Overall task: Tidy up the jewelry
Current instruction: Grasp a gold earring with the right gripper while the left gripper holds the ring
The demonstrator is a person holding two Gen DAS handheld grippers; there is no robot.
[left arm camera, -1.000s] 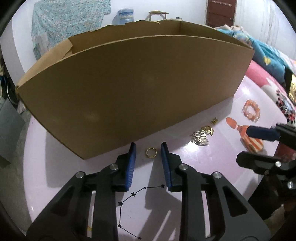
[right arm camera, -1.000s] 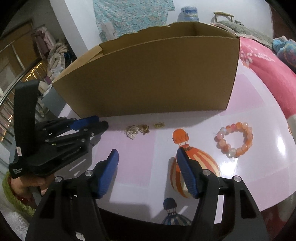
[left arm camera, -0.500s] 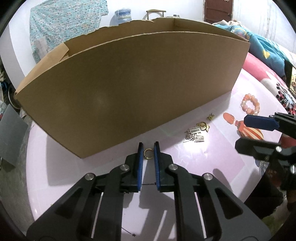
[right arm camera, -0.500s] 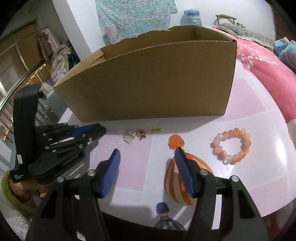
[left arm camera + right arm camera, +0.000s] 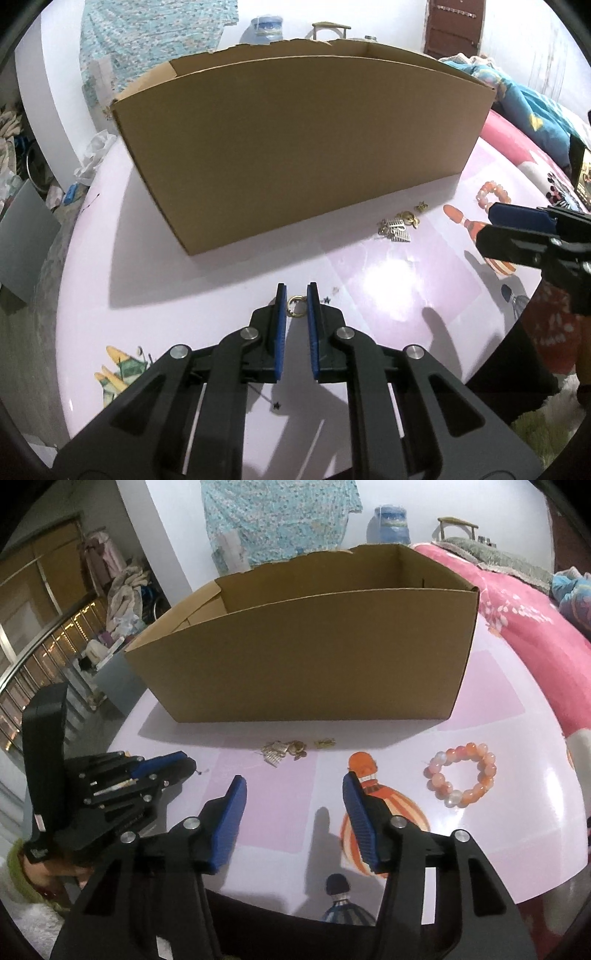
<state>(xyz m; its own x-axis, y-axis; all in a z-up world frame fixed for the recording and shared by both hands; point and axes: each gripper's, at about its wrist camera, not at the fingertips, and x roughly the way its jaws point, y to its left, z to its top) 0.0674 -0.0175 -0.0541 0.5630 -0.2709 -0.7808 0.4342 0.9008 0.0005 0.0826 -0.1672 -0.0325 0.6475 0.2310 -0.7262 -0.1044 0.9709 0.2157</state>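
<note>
A small gold ring [image 5: 296, 307] is pinched between the blue pads of my left gripper [image 5: 297, 291], which is shut on it just above the pink table [image 5: 166, 288], in front of the cardboard box [image 5: 295, 147]. The left gripper [image 5: 181, 762] also shows at the left of the right wrist view. My right gripper [image 5: 294, 781] hovers over the table with its jaws closing and nothing between them. Ahead of it lie a heap of silver and gold earrings [image 5: 284, 751], a tiny gold piece [image 5: 325, 742] and an orange bead bracelet [image 5: 461, 775].
The open-topped box [image 5: 314, 657] stands across the far half of the table. A bed with a pink blanket [image 5: 524, 620] lies to the right. The right gripper [image 5: 517, 229] reaches in from the right of the left wrist view. A hand [image 5: 40, 875] holds the left gripper.
The left jaws closed on the gold ring, then drew back from the box with it. The right jaws narrowed a little while that hand stayed about where it was.
</note>
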